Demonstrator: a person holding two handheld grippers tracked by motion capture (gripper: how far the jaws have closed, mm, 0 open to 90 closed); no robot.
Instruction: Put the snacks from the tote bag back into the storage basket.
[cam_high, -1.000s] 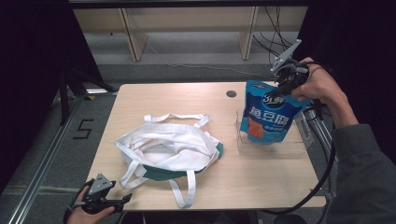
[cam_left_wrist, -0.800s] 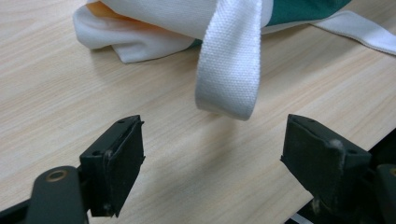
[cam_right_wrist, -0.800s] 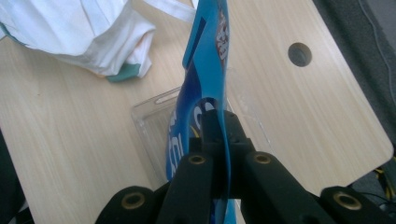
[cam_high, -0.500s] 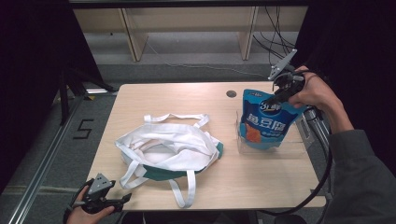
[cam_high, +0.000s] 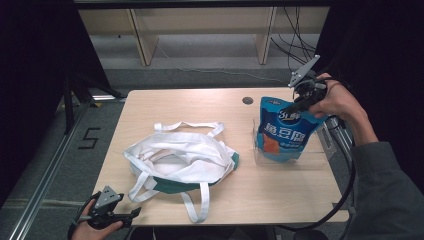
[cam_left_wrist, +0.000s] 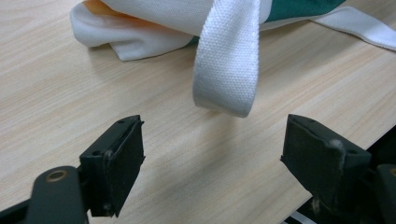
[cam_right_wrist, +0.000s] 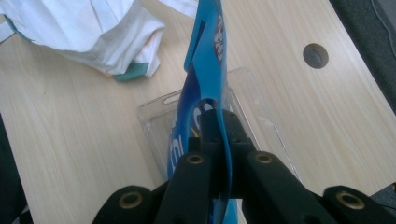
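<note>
- We see the right gripper (cam_high: 298, 104) pinched tight on the top edge of a glossy blue plastic snack pouch with white lettering and an orange patch (cam_high: 286, 131); in the right gripper view the two black jaws meet on the thin blue film (cam_right_wrist: 205, 84).
- The pouch hangs upright with its bottom inside a shallow clear plastic tray (cam_high: 320, 151) that sits near the right edge of the light wooden counter (cam_high: 175, 102), toward the far right corner.
- A small round hole (cam_high: 247, 100) in the counter lies just beyond the tray, near the far edge.
- The person's right hand (cam_high: 337, 102) grips the tool from the right side, and a black cable (cam_high: 345, 200) trails down past the counter's right edge.
- A crumpled white cloth tote bag with a green base and white webbing straps (cam_high: 182, 160) lies at the middle of the counter, well apart from the pouch.
- The left gripper (cam_high: 131, 214) rests at the near left corner, jaws spread wide with nothing between them; in the left gripper view one white strap loop (cam_left_wrist: 229, 60) dangles just ahead of the gap without touching either pad.
</note>
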